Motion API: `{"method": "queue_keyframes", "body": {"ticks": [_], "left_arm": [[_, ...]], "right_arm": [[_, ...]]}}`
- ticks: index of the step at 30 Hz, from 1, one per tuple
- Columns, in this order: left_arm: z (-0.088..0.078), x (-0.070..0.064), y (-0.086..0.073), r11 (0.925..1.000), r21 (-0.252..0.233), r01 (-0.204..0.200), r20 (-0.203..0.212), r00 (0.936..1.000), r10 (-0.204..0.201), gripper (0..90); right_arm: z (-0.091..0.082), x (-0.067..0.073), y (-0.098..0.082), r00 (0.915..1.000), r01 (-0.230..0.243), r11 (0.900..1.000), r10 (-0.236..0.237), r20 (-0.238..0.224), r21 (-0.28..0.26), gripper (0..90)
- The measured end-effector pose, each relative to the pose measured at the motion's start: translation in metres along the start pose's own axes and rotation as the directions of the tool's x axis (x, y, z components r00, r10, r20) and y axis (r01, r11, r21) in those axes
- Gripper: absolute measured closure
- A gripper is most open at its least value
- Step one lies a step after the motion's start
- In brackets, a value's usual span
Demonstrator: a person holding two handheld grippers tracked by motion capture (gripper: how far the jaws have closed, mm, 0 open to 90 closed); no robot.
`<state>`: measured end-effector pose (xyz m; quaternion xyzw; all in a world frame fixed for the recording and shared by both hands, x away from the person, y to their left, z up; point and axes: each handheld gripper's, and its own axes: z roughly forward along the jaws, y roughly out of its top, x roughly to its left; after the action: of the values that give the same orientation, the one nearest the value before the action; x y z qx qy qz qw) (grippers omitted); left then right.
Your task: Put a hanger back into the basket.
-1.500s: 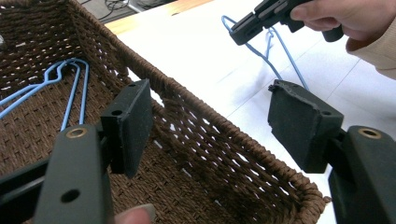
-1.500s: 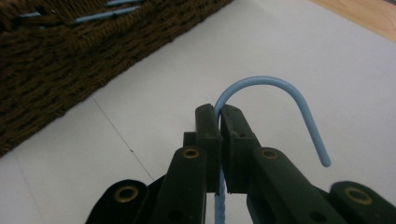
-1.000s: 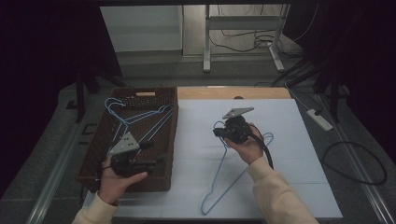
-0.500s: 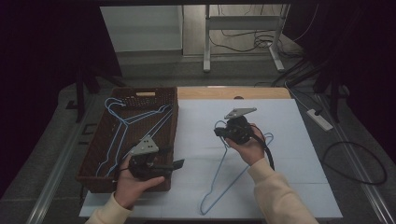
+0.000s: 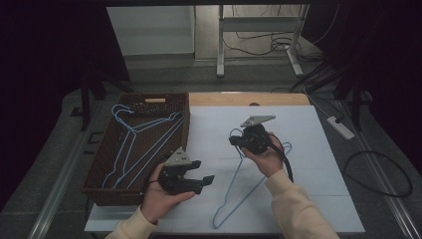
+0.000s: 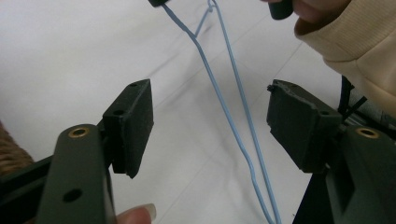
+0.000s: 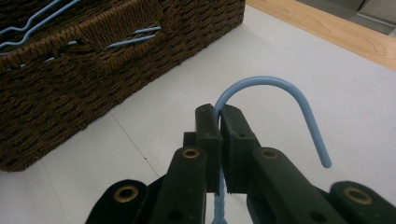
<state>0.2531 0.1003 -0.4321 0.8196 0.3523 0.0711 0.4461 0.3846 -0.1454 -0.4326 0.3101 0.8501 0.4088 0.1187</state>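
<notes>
Hanger [image 7: 275, 91] was smooth blue coated wire, basket [image 7: 93, 70] rough brown wicker, jaws matt black plastic, table [image 5: 308, 144] matt white

Worktop [image 5: 318, 164] under my jaws: white sheet over it, a bare wood strip along the far edge. Brown wicker basket [image 5: 185, 130] sits on the left part, holding blue wire hangers. One blue wire hanger [image 5: 239, 191] rests mid-sheet.

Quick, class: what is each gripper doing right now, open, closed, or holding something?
Left gripper: open, holding nothing; the blue hanger lies on the table beyond its fingers.
Right gripper: closed on the blue hanger's neck, just below the hook.
</notes>
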Motion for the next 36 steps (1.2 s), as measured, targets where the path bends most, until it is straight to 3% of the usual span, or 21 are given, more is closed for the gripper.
{"method": "queue_keyframes", "body": {"ticks": [15, 22, 28, 33, 36], "left_arm": [[0.05, -0.023, -0.002, 0.9937, 0.108, -0.03, 0.015, 0.9995, 0.028, 32.7], [0.083, -0.029, 0.0, 0.9847, 0.167, -0.051, 0.023, 0.9986, 0.047, 32.8], [0.101, -0.027, -0.002, 0.9812, 0.19, -0.032, -0.011, 0.9993, 0.035, 34.0], [0.107, -0.024, -0.003, 0.9788, 0.204, -0.014, -0.013, 0.9998, 0.017, 44.9], [0.109, -0.019, -0.003, 0.9786, 0.205, 0.02, 0.012, 0.9997, -0.023, 59.8]], "right_arm": [[-0.006, 0.002, 0.0, 1.0, 0.003, 1.0, -0.003, 0.0, -0.023, 87.4], [-0.008, 0.003, -0.001, 1.0, 0.005, 0.999, -0.005, -0.001, -0.032, 87.4], [-0.01, 0.003, -0.002, 1.0, 0.002, 0.999, -0.002, -0.004, -0.04, 87.4], [-0.011, 0.003, -0.002, 1.0, 0.001, 0.999, -0.002, -0.005, -0.044, 87.4], [-0.012, 0.002, -0.003, 1.0, -0.001, 0.999, 0.0, -0.009, -0.048, 87.4]]}}
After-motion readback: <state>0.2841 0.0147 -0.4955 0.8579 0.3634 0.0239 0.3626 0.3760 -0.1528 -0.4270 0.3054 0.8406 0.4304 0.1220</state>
